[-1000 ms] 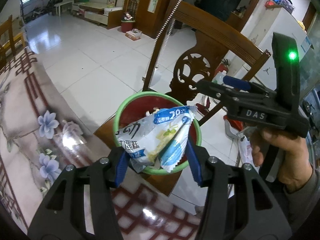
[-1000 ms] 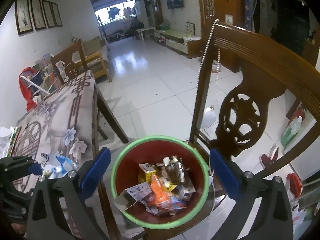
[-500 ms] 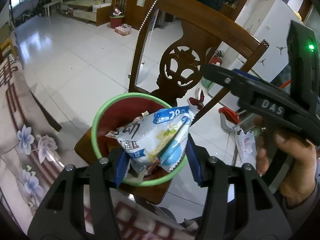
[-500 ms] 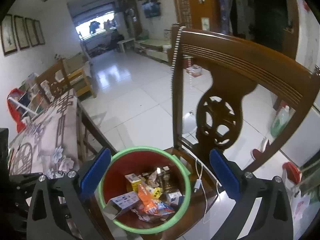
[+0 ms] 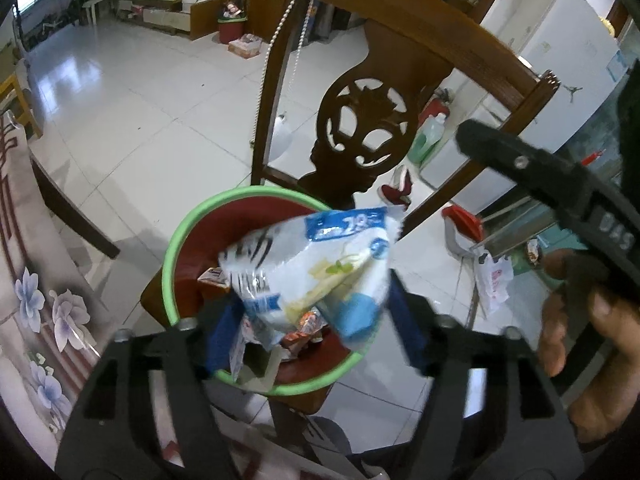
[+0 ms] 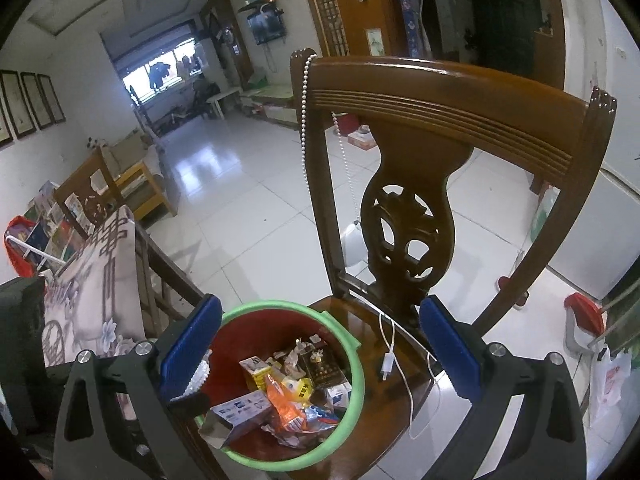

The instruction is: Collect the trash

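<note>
Our left gripper [image 5: 312, 332] has its jaws opening around the snack wrapper [image 5: 316, 268], which sits directly over the red bin [image 5: 192, 236] on the chair [image 6: 440, 128], long axis running far-right. Our right gripper [image 6: 320, 352], jaws wide and empty, hangs just beside the bin.

White-and-blue snack wrapper [image 5: 320, 268] crumpled, tilted, above red bin with green rim [image 5: 176, 248]. Bin [image 6: 354, 364] upright on wooden chair seat [image 6: 396, 408], holding boxes, orange packet, crumpled wrappers.
</note>
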### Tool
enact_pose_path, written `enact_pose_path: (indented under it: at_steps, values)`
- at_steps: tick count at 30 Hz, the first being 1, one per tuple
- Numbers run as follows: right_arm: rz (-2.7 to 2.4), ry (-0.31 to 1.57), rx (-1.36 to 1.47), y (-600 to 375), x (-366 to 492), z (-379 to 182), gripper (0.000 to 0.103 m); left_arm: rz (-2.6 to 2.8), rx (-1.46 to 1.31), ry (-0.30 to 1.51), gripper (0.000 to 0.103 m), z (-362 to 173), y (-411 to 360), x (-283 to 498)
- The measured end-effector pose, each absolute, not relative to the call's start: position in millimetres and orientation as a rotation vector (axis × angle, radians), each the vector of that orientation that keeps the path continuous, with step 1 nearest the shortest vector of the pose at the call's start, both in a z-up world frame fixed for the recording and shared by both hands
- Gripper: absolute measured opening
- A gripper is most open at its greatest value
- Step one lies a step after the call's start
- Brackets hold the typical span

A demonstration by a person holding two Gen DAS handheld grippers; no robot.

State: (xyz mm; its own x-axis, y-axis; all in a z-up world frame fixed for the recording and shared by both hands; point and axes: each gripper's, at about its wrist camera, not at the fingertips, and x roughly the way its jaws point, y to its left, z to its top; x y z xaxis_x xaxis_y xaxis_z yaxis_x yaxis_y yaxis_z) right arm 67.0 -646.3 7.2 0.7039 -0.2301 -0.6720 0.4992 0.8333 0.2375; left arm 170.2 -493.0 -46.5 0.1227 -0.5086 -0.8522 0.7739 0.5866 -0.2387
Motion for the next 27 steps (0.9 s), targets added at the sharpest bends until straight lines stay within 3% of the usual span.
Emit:
enact_pose_path:
  at_steps: [8, 18, 27]
  values:
    - [-0.437, 0.677, 0.444, -651, 65, 5, 0.096, -0.939, 0.277, 1.137, 0.097, -51, -495, 172]
    - [-0.435, 0.668, 0.424, -647, 66, 10, 0.096, -0.903, 0.279, 1.086, 0.097, -40, -479, 168]
    - [-0.325, 0.612, 0.291, -573, 64, 31, 0.096, -0.749, 0.242, 0.993, 0.097, -16, -390, 156]
